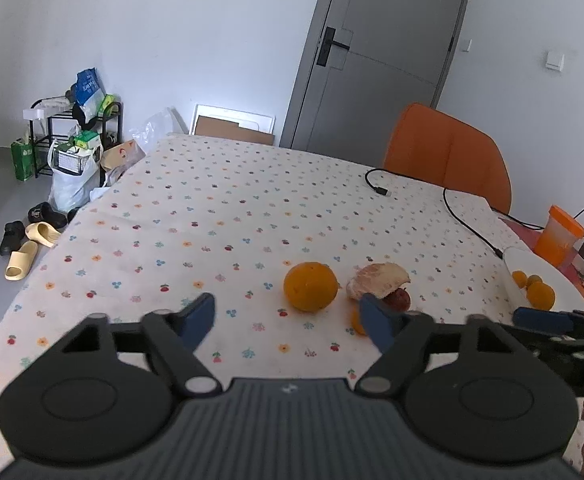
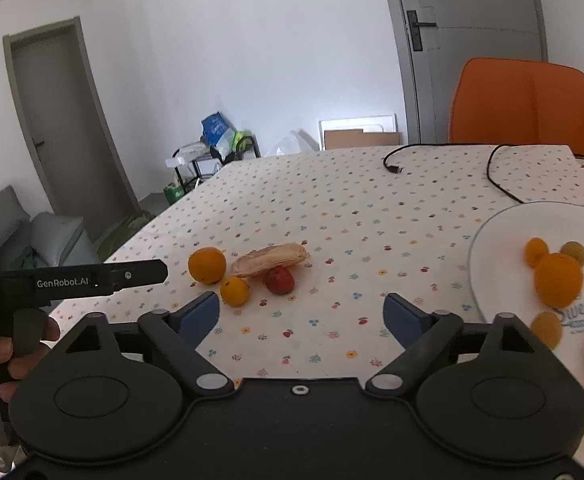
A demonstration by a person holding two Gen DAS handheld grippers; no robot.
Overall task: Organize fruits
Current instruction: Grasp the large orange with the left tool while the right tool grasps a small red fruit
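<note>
Left hand-held gripper (image 1: 288, 322) and right hand-held gripper (image 2: 301, 316): jaws wide apart, nothing between them. Just beyond, mid-worktop (image 1: 212, 208), lie the loose fruits: small orange (image 2: 234, 290), red fruit (image 2: 279, 280), large orange (image 1: 310, 286), pomelo piece (image 1: 377, 280). The plate (image 2: 499, 248), near the right edge, already carries fruit. Judged step: pick one loose fruit; centre the jaws on it before closing, since round fruit may roll. Only the right view shows the whole plate; the left view shows the right edge's orange cup (image 1: 559, 234).
</note>
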